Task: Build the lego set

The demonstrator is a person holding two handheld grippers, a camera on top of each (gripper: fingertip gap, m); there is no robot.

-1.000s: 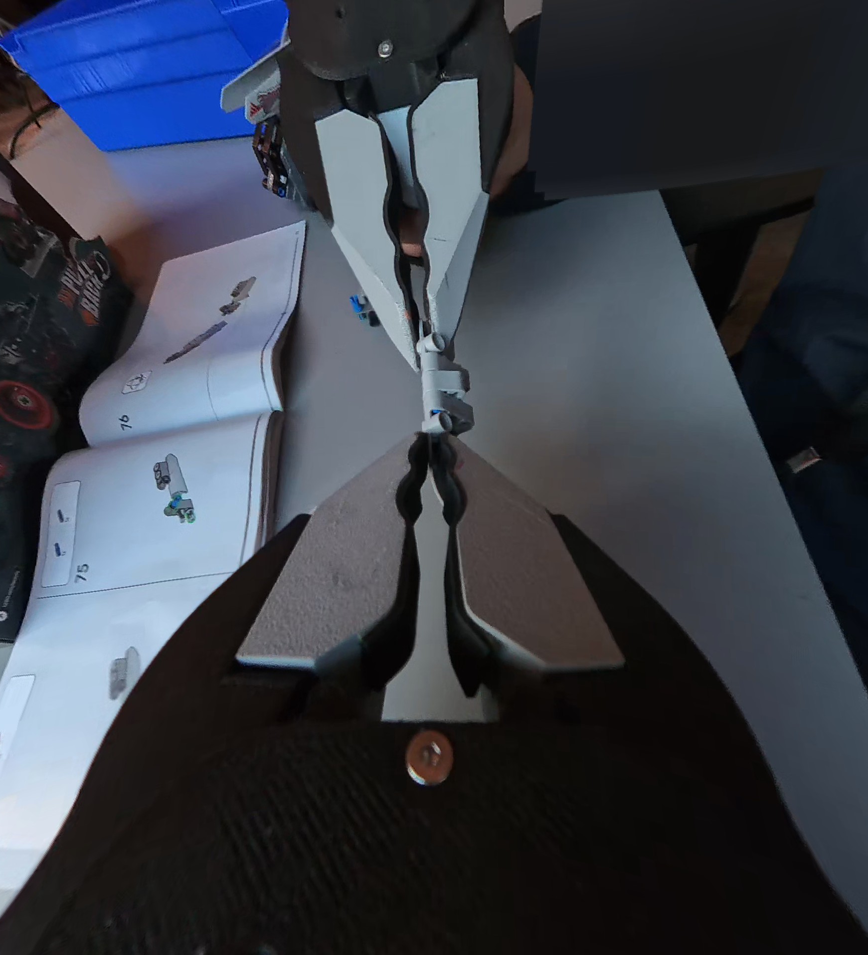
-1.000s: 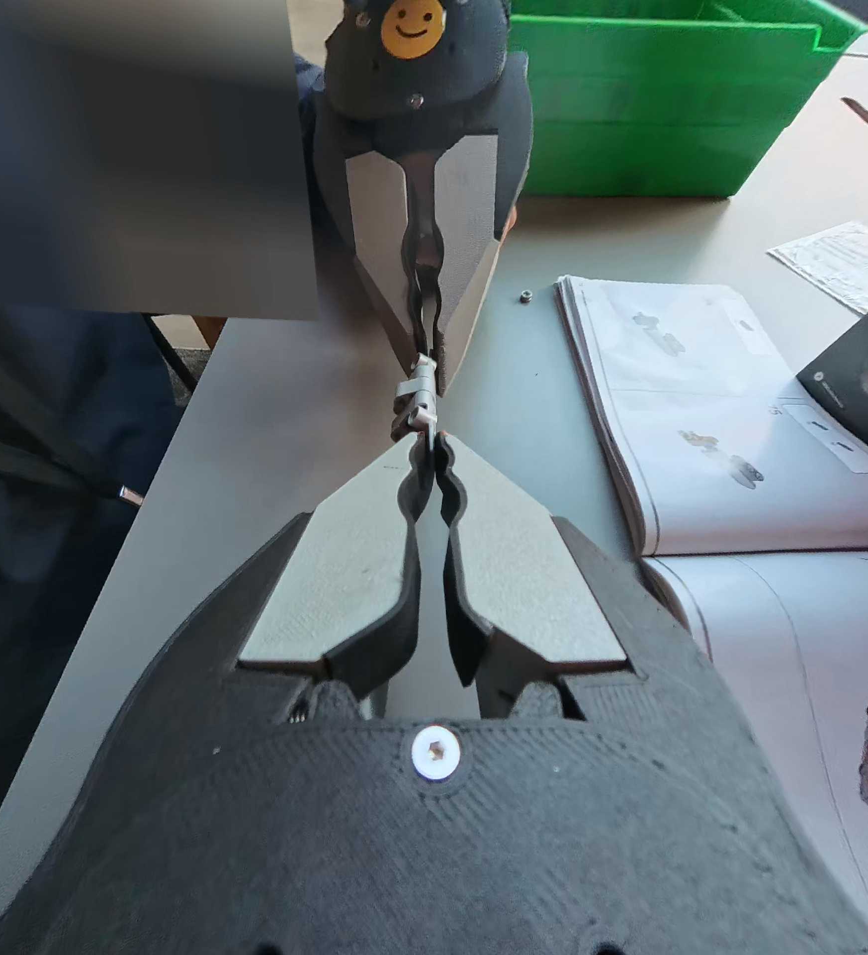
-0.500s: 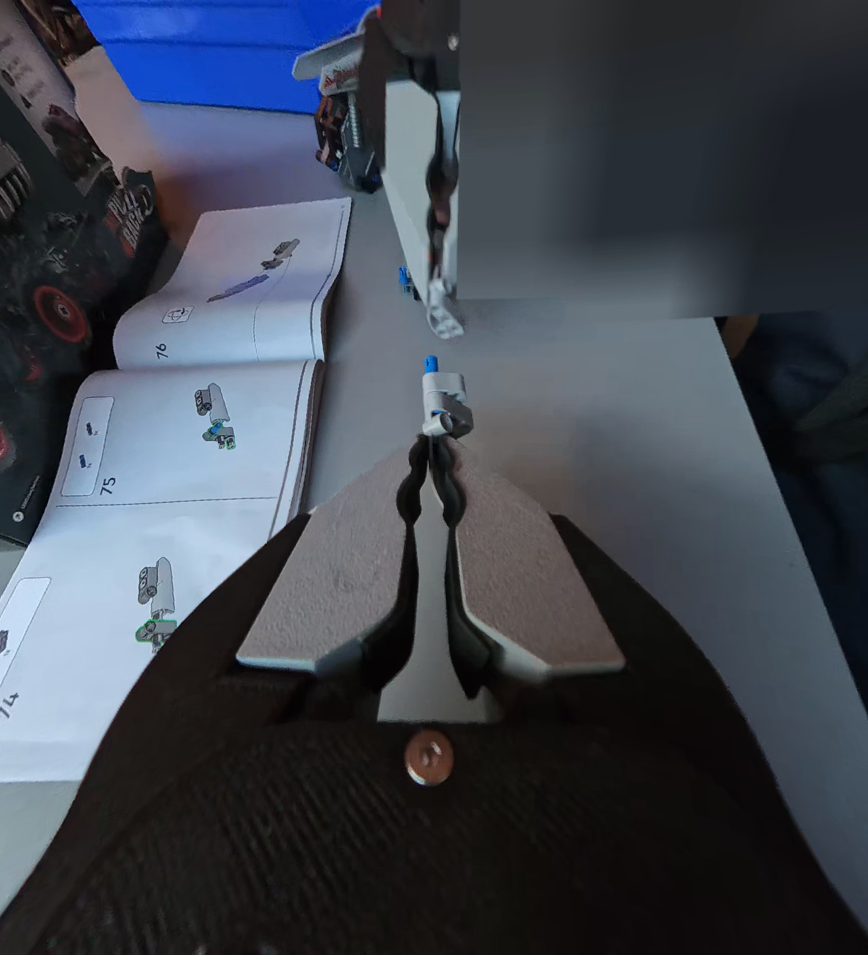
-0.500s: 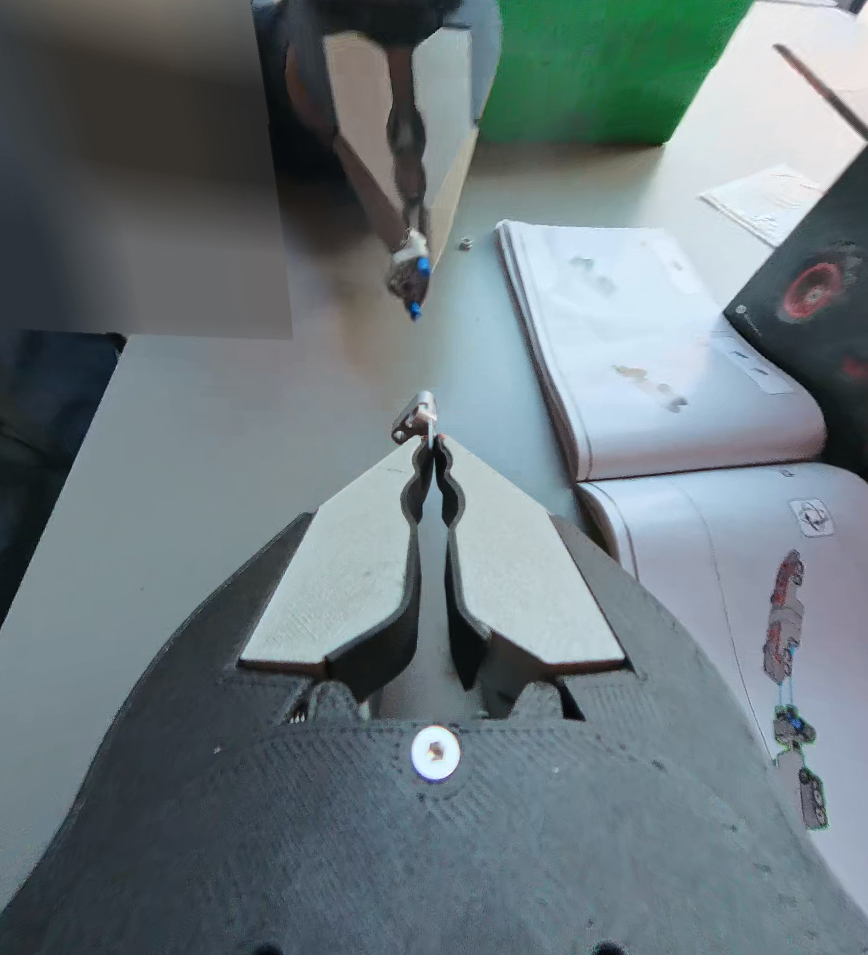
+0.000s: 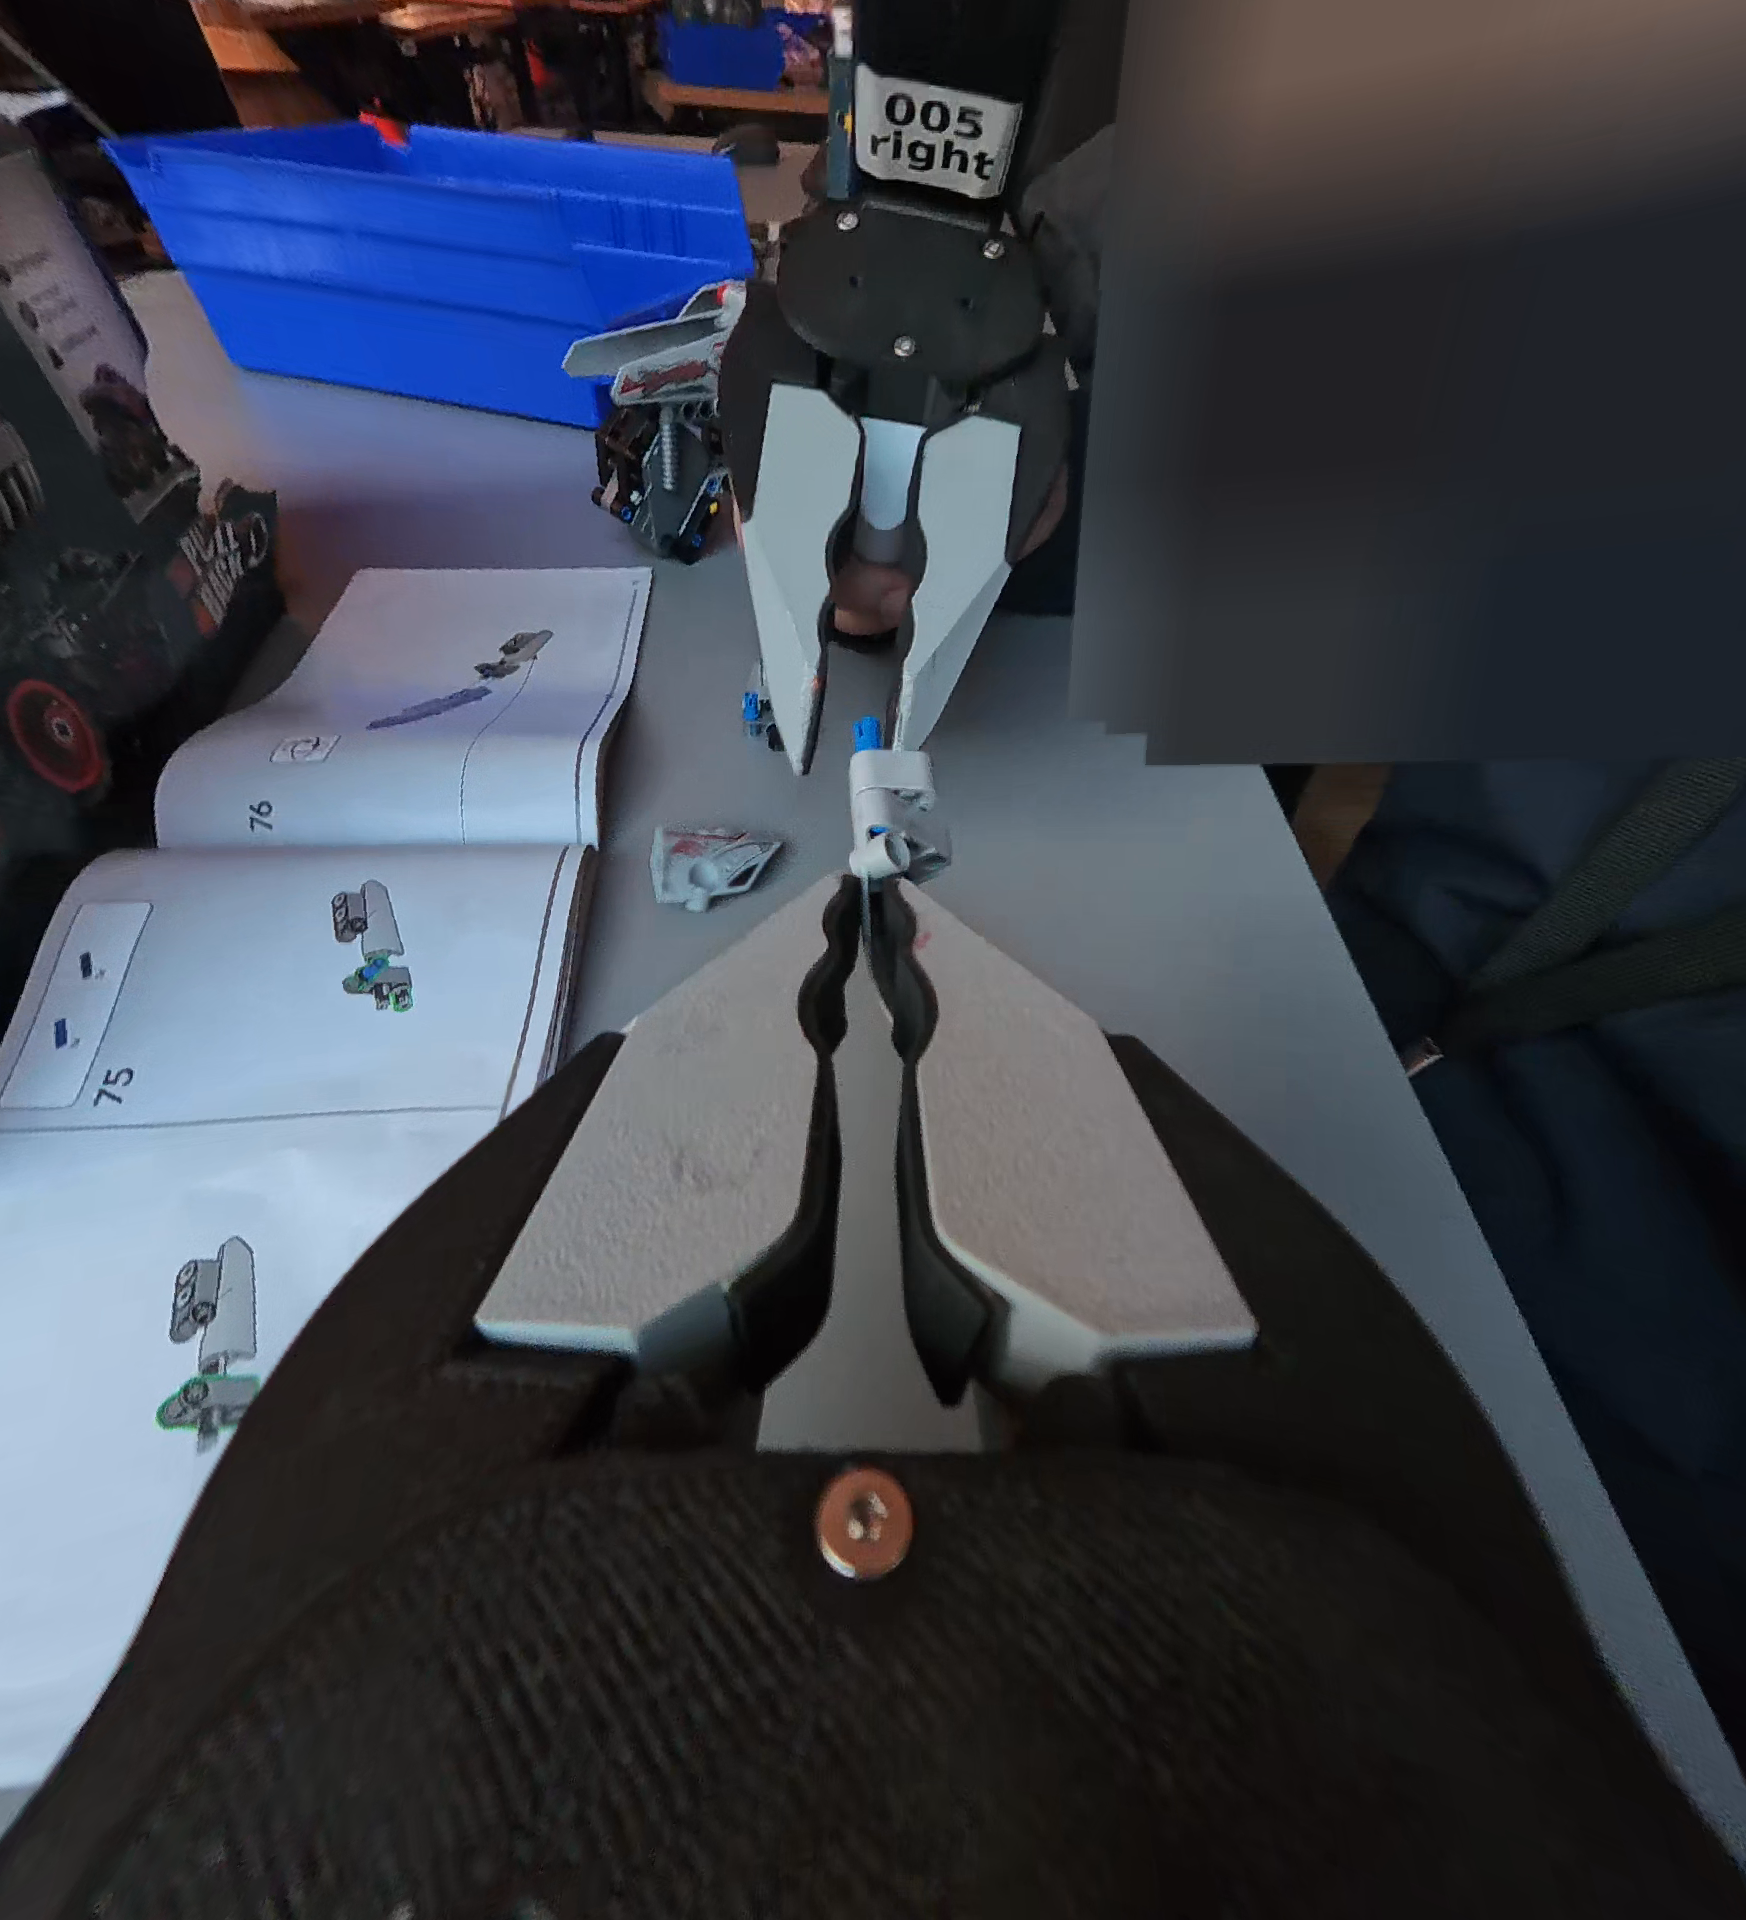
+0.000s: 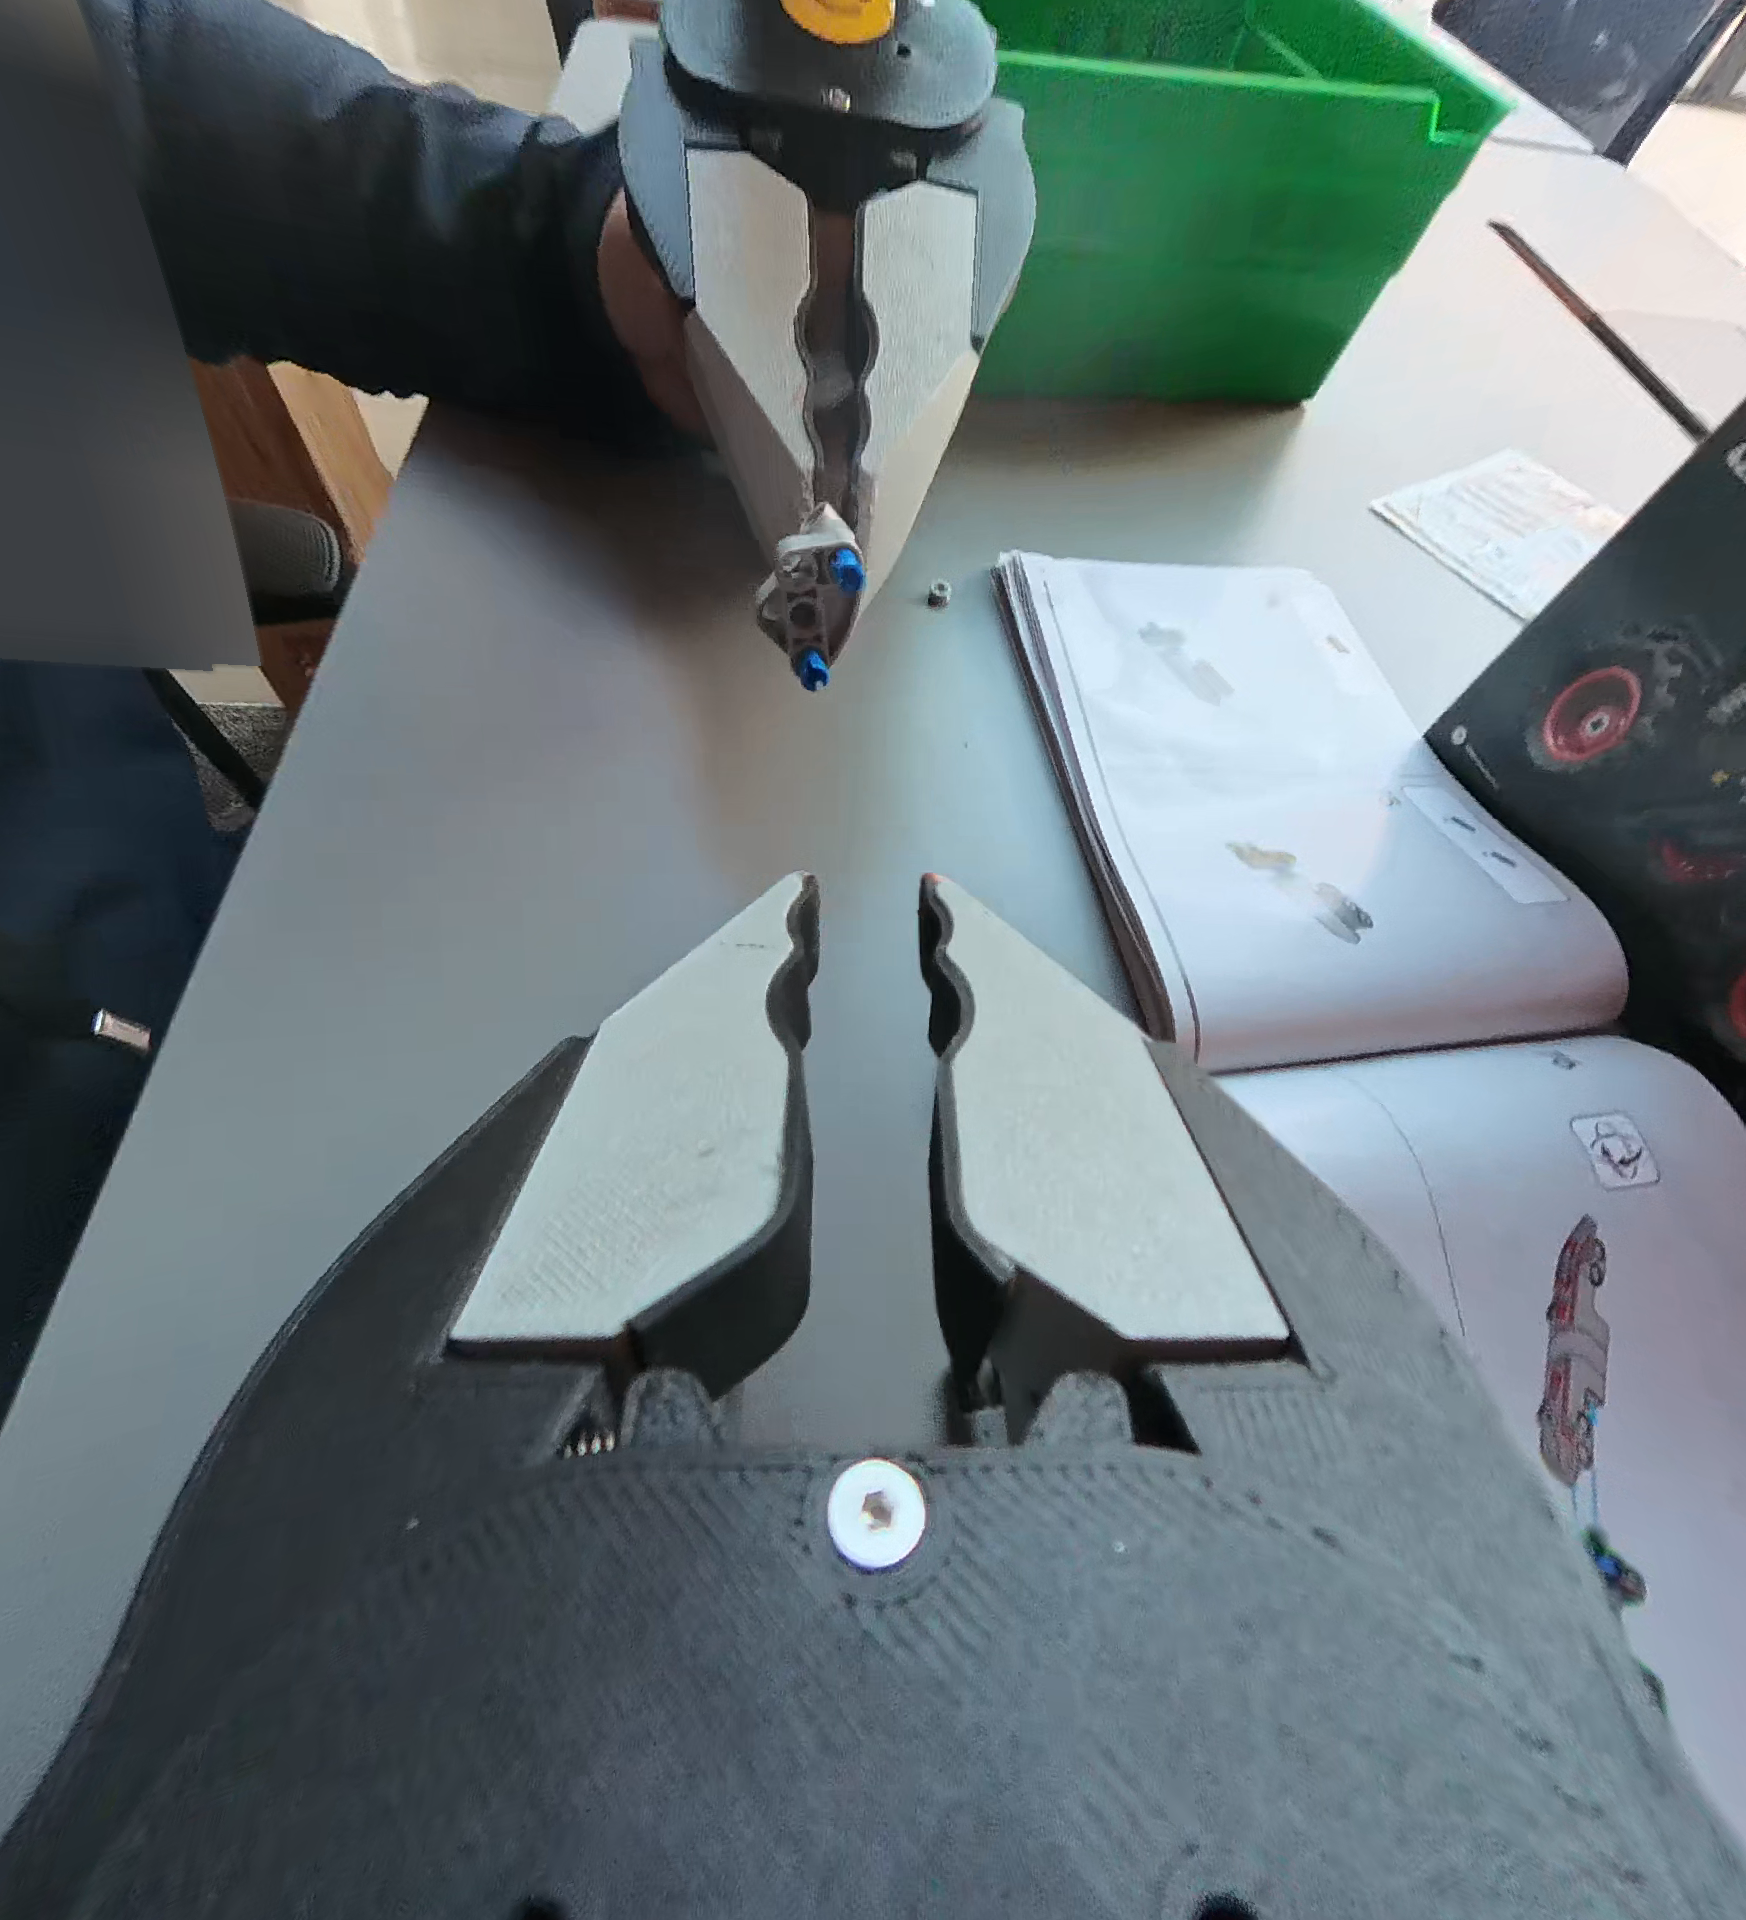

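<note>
Left wrist view: left claw (image 5: pixel 874 896) clamped on grey lego connector (image 5: pixel 888 805) with blue pins – right claw (image 6: pixel 869 883) at 12 o'clock, parted, empty, above bench (image 6: pixel 557 810).

grey table (image 6: pixel 495 831), wooden shelving behind (image 5: pixel 723 99) — dim room

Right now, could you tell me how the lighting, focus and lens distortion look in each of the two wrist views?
Left wrist view: cool, bluish light; the held grey connector piece is sharp, the blue bin softer, and the table edge bows from the wide lens. Right wrist view: warmer, brighter daylight; the instruction booklet looks washed out, the green bin slightly soft; a flat blurred patch sits at upper left.
</note>
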